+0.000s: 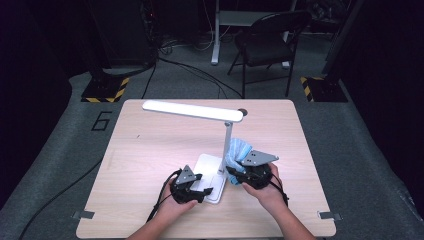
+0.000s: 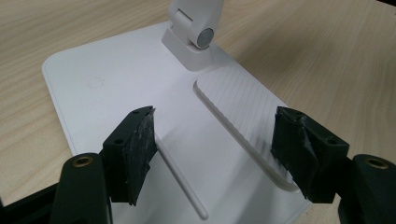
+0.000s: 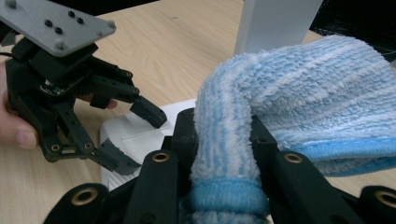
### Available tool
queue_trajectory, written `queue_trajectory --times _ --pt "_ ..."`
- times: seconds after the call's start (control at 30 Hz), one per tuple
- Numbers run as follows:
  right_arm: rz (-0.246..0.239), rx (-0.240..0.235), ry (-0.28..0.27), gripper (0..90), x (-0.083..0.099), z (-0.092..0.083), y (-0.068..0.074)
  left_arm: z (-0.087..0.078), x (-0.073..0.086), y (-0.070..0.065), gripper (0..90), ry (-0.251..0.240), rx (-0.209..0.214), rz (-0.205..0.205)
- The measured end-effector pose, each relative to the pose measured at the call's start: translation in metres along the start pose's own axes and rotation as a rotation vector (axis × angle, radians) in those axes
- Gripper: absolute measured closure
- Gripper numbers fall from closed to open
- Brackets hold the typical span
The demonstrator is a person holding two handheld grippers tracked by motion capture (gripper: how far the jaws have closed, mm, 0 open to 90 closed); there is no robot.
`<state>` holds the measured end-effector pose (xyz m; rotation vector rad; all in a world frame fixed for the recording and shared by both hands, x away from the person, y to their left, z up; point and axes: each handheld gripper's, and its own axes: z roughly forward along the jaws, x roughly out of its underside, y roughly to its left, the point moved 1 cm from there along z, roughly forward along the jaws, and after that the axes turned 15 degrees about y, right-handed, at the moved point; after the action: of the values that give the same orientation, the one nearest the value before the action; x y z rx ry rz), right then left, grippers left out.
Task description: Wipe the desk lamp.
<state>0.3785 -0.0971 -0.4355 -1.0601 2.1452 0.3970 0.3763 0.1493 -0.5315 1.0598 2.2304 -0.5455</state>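
Nearest us in the right gripper view, the blue cloth (image 3: 289, 88) bulges up from the bottom centre, pinched between our right gripper's (image 3: 224, 144) black jaws. In the high view that cloth (image 1: 236, 152) sits right of centre, against the white lamp's (image 1: 192, 111) upright post. Our left gripper (image 2: 212, 144) fills the lower frame of its own view, jaws spread wide over the lamp base (image 2: 116, 79), gripping nothing. The wooden table (image 1: 150, 150) lies beneath.

Lamp post (image 3: 278, 23) cut off at top; cloth (image 3: 303, 93) hides its foot.
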Motion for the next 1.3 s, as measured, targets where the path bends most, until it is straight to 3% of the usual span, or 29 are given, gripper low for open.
queue_trajectory --times 0.57,1.3 --pt "-0.045 0.049 -0.067 70.4 -0.021 -0.03 -0.004 0.002 -0.003 0.001 30.4 -0.001 0.004 0.014" --pt "-0.028 0.034 -0.073 70.4 -0.012 -0.021 -0.001 0.008 -0.009 0.001 26.2 0.008 -0.014 -0.007"
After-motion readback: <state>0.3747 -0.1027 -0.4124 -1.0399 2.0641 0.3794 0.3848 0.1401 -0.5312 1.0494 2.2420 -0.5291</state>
